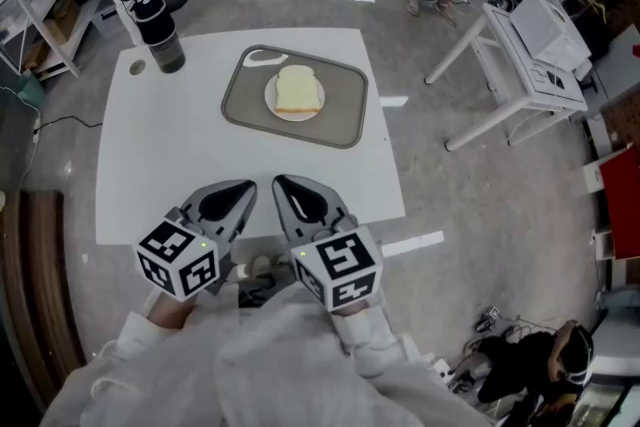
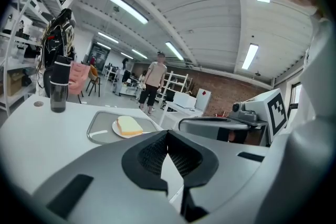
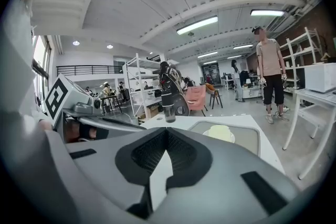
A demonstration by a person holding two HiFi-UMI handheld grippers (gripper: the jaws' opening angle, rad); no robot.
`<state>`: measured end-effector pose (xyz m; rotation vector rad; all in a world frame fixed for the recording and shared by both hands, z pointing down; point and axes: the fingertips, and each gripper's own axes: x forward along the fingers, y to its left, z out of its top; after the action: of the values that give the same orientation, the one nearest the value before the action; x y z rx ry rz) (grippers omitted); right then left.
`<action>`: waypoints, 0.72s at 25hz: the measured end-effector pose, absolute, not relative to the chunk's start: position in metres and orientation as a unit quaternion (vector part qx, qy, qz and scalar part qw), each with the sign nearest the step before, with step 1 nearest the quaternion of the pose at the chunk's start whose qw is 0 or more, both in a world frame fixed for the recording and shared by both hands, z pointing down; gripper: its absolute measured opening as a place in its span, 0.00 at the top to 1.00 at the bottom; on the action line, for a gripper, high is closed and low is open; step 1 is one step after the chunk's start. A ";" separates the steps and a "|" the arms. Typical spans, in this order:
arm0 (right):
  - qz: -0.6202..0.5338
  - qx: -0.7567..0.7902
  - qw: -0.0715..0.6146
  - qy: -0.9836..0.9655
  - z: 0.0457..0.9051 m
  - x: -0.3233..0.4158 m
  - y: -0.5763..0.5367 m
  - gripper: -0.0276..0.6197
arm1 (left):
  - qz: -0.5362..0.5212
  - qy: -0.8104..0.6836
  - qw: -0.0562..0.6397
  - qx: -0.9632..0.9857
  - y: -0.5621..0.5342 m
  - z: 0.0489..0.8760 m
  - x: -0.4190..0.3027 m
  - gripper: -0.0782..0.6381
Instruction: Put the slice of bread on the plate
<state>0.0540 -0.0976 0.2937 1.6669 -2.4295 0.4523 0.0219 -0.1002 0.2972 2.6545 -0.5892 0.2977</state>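
Worktop: white and square, seen from steeply above; the floor around it is grey.
Tray: grey, with rounded corners, lying flat on the far half of the worktop and slightly turned to its edges.
Plate: small, white and round, resting on the tray near its middle.
Slice of bread: pale, lying flat on the plate and covering most of it; only a thin rim of plate shows around it.
Bottle: dark, upright at the far left corner of the worktop, well apart from the tray.
Left claw: over the near edge of the worktop, well short of the tray. In the left gripper view its jaws are pressed together at the tips with nothing between them.
Right claw: just beside the left one, also over the near edge. In the right gripper view its jaws meet at the tips and hold nothing.
Marker cubes: one on each claw, left and right, nearest the person's white sleeves.
Background: a standing person on the floor beyond the worktop; a white bench off to the right.
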 end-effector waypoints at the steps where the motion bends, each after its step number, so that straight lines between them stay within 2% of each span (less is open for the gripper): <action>1: 0.150 0.560 0.077 -0.811 0.292 0.056 -0.097 0.94 | 0.109 -0.212 0.200 0.950 -0.099 0.296 0.022 0.88; 18: 0.150 0.567 0.089 -0.805 0.297 0.071 -0.095 0.94 | 0.108 -0.231 0.202 0.946 -0.103 0.297 0.027 0.88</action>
<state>0.0708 -0.0947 0.2975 1.6855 -2.3957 0.4459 0.0273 -0.1027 0.2974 2.6410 -0.6462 0.3006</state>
